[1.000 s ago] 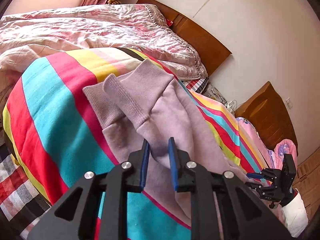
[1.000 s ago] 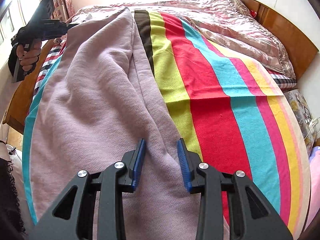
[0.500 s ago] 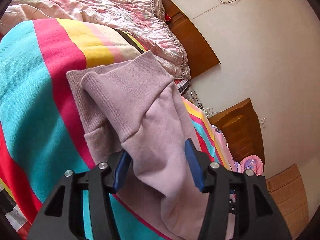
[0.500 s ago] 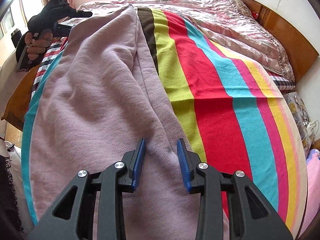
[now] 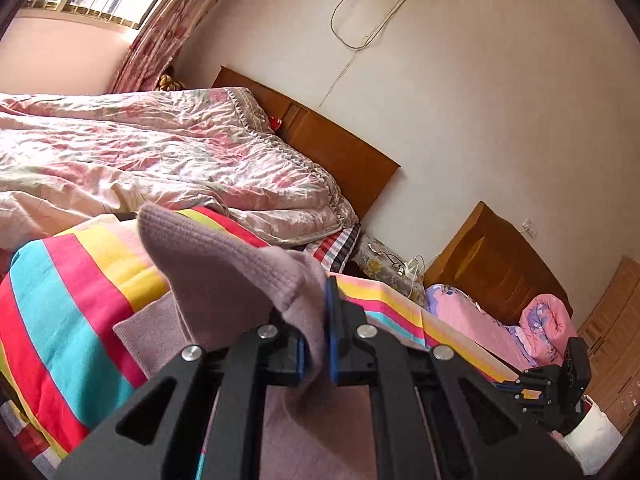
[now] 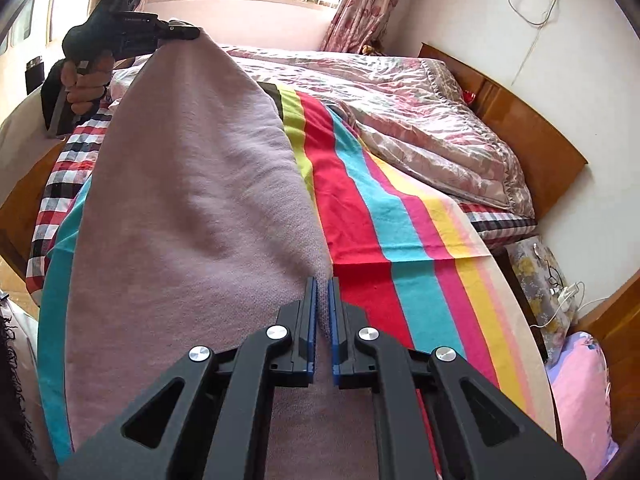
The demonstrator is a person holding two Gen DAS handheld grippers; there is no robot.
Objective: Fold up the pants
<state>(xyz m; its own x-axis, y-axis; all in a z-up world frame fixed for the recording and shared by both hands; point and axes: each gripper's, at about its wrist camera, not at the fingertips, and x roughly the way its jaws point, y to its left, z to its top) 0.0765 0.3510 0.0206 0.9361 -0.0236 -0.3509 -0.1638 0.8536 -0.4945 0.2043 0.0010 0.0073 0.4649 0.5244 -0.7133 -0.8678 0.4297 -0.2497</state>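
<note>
Left claw [image 6: 176, 32]: pinching a ribbed leg cuff of the pants [image 6: 192, 208], raised near the bed's foot edge. Pants: lilac, spanning between both claws, draped along the bed's near edge over the striped blanket [image 6: 360, 216]. Right claw [image 6: 322, 316]: pressed together on a fold of the pants' fabric. Quilt [image 6: 420, 112]: bunched toward the headboard [image 6: 532, 128].

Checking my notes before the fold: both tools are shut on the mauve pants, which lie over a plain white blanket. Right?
Not quite. Both tools, left and right, grip the pants, but the blanket is striped in bright colours, as the right wrist view shows.
</note>
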